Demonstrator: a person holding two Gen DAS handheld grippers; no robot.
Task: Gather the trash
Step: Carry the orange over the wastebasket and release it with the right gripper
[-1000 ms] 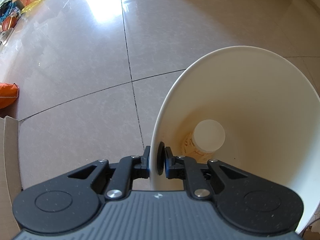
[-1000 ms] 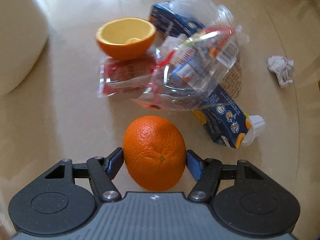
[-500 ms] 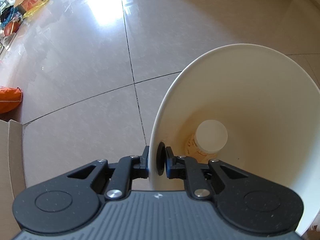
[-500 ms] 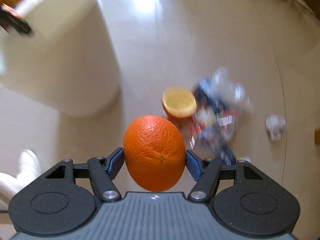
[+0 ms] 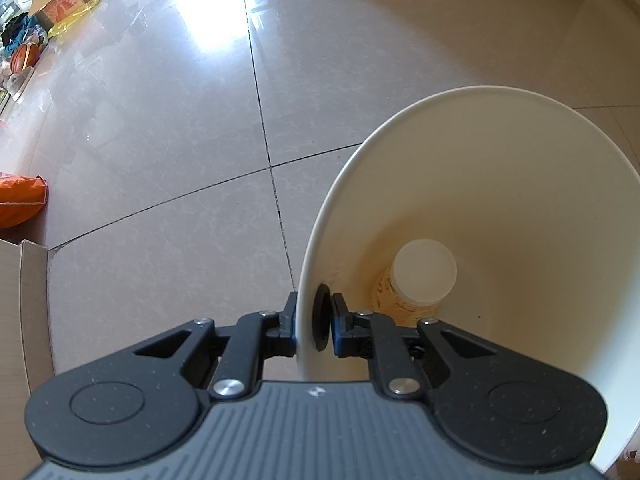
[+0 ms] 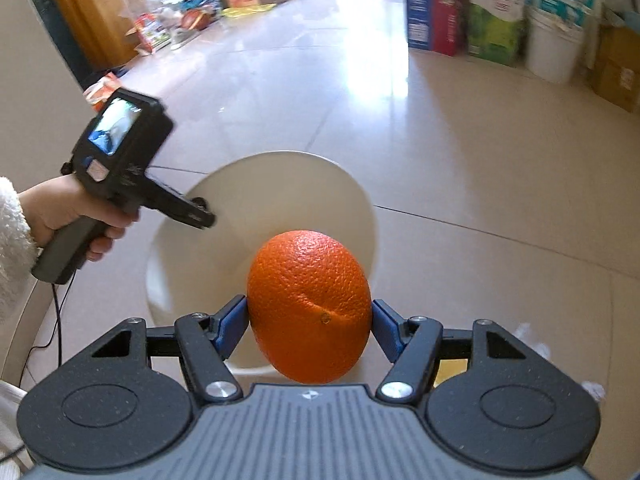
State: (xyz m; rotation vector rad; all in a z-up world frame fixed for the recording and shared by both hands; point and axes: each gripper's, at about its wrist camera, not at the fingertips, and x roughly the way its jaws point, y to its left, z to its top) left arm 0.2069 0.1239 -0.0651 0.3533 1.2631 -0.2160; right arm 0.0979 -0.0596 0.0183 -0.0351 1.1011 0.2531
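Right tool [image 6: 309,320] clenched on a whole orange [image 6: 309,307], pads pressing both flanks. A second ago the orange sat low by the floor litter — a hollowed orange half, plastic wrappers, a carton; now it hangs in the air just near of the white bin [image 6: 264,208], whose open mouth shows beyond and partly behind it. The litter has dropped out of the right view. Left tool [image 5: 313,322] unchanged: clamped on the bin's near-left rim [image 5: 320,240], one pad inside, one outside, steadying it on the floor [image 5: 160,140]. A paper cup [image 5: 420,276] lies at the bin's bottom. Judgement: pickup done, carry nearly done; release over the mouth looks next.
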